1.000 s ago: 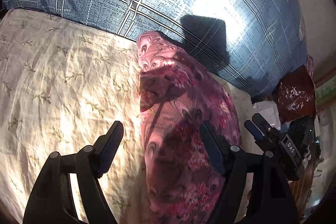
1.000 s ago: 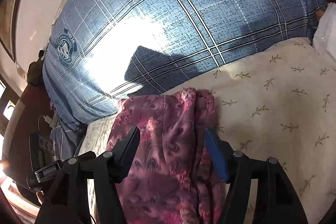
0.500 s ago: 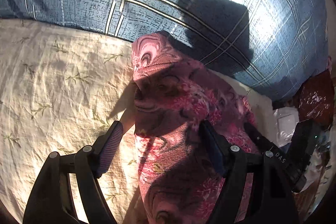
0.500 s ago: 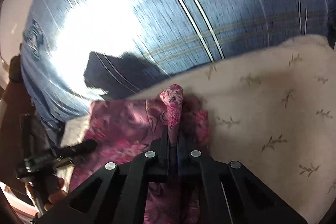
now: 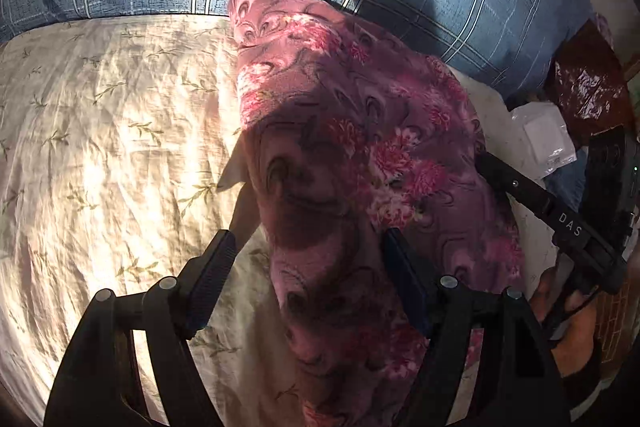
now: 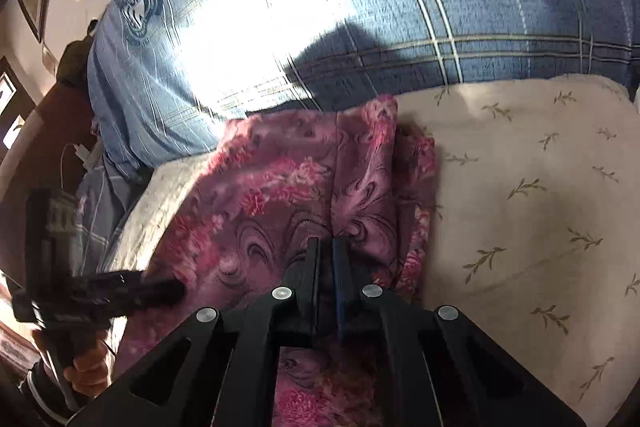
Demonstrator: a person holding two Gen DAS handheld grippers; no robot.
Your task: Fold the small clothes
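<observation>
While opening, right tongs (image 6: 327,247) amid pink garment (image 6: 280,195)

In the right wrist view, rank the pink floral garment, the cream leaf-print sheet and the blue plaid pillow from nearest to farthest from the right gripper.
1. Pink floral garment: at the right gripper, its jaws nearly closed with a fold between them.
2. Cream leaf-print sheet: beside and under the garment, spreading right.
3. Blue plaid pillow: farthest, across the top behind the garment.

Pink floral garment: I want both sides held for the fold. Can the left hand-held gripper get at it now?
Probably yes: the left hand-held gripper stands open right over the pink floral garment, nothing between.
</observation>
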